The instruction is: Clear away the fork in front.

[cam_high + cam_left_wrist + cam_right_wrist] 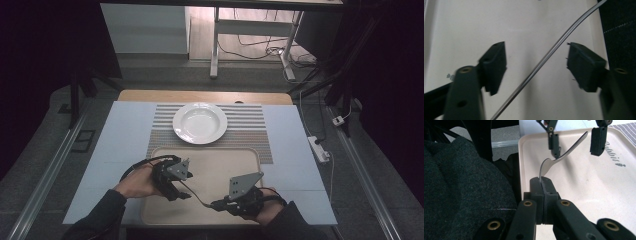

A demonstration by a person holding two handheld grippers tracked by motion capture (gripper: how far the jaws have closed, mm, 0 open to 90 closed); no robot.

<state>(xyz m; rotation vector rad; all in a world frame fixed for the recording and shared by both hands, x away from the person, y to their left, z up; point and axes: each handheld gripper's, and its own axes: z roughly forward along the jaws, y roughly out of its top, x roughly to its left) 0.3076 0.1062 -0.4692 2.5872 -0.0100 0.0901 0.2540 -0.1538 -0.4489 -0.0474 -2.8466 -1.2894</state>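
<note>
The slim, curved silver metal utensil (564,155), of which the handle and neck are visible, is held above the beige rectangular plastic tray (240,165) near its front edge. Its working end is hidden inside the right gripper (541,181), whose jaws are pressed together on it; whether it is a spoon or a fork cannot be told. The handle runs away from that gripper and passes between the jaws of the left gripper (536,66), which stand apart on either side of it, one jaw near or touching the shaft in the right gripper view, the other well clear; the pads are not clamped on it. Grey printed script on the tray floor reads roughly "Rabbit" (611,152), with a small grey mark beside it; the lettering is not fully legible. Beyond the tray lies a grey-and-white striped placemat (250,127) carrying an empty round white ceramic deep plate (200,122). Tray and placemat rest on a pale blue sheet (115,145) covering the wooden bench (145,95). A dark knitted sleeve (461,182) is seen beside the right gripper.
</note>
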